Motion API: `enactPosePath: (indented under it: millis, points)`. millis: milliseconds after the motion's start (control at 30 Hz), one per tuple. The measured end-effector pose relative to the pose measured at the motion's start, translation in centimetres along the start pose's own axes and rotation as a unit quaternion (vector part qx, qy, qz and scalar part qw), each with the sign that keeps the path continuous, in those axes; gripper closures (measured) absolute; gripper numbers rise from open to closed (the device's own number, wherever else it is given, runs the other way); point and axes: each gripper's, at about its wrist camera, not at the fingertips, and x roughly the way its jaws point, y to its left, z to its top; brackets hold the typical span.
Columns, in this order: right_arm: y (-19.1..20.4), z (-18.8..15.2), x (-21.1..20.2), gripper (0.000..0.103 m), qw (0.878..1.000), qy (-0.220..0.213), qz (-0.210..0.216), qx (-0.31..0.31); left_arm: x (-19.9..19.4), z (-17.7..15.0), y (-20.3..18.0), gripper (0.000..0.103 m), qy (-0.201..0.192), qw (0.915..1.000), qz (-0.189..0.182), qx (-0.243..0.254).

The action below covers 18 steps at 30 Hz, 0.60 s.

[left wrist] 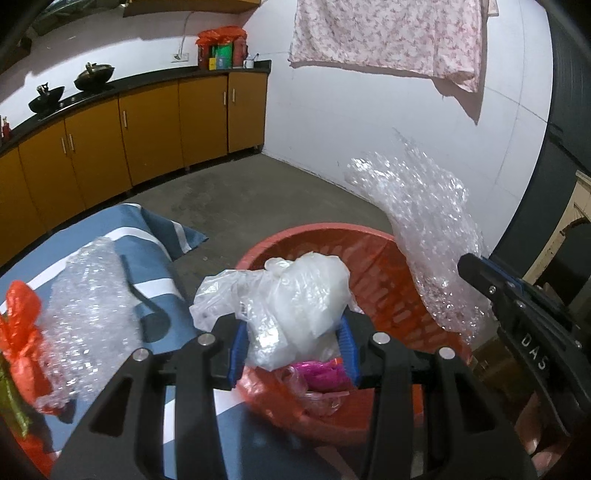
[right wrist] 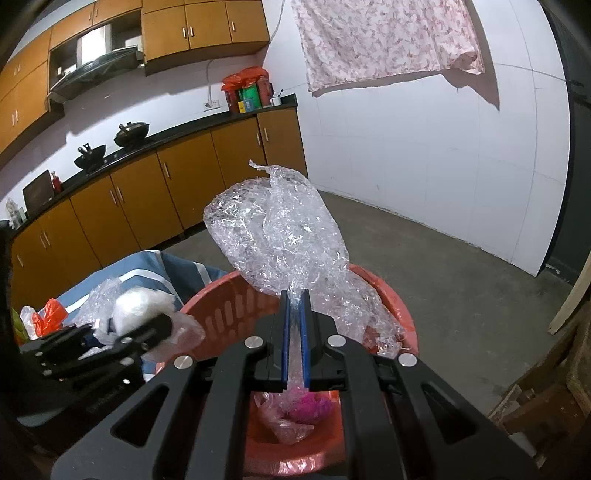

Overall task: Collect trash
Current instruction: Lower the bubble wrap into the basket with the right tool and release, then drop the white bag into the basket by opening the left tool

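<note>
My left gripper is shut on a crumpled white plastic bag, held over the near rim of the red slotted basket. My right gripper is shut on a sheet of clear bubble wrap that stands up above the red basket; the same bubble wrap shows at the right of the left wrist view. Pink trash and a thin clear bag lie in the basket's bottom. On the blue striped cloth rest another clear bubble wrap piece and an orange plastic bag.
The basket sits on a grey concrete floor beside the cloth-covered surface. Orange kitchen cabinets with a black counter and two woks run along the back left. A floral cloth hangs on the white wall. Wooden pieces lie at the right.
</note>
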Motion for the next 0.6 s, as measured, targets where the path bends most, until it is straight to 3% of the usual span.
enactPosePath:
  millis: [133, 200, 367, 600]
  points:
    - [-0.1, 0.2, 0.5, 0.097, 1.0, 0.001, 0.012, 0.002, 1.0, 0.3, -0.5, 0.058, 0.005, 1.0, -0.004, 0.001]
    - [-0.3, 0.1, 0.6, 0.096, 1.0, 0.003, 0.019, 0.007, 1.3, 0.4, -0.6, 0.052, 0.006, 1.0, -0.003, 0.0]
    - [-1.4, 0.1, 0.8, 0.074, 1.0, 0.007, 0.02, 0.022, 1.8, 0.2, -0.1, 0.043, 0.015, 0.9999, -0.001, -0.007]
    - [-2.4, -0.4, 0.3, 0.073, 1.0, 0.012, -0.002, 0.026, 2.0, -0.5, 0.3, 0.037, 0.025, 0.9994, -0.018, -0.018]
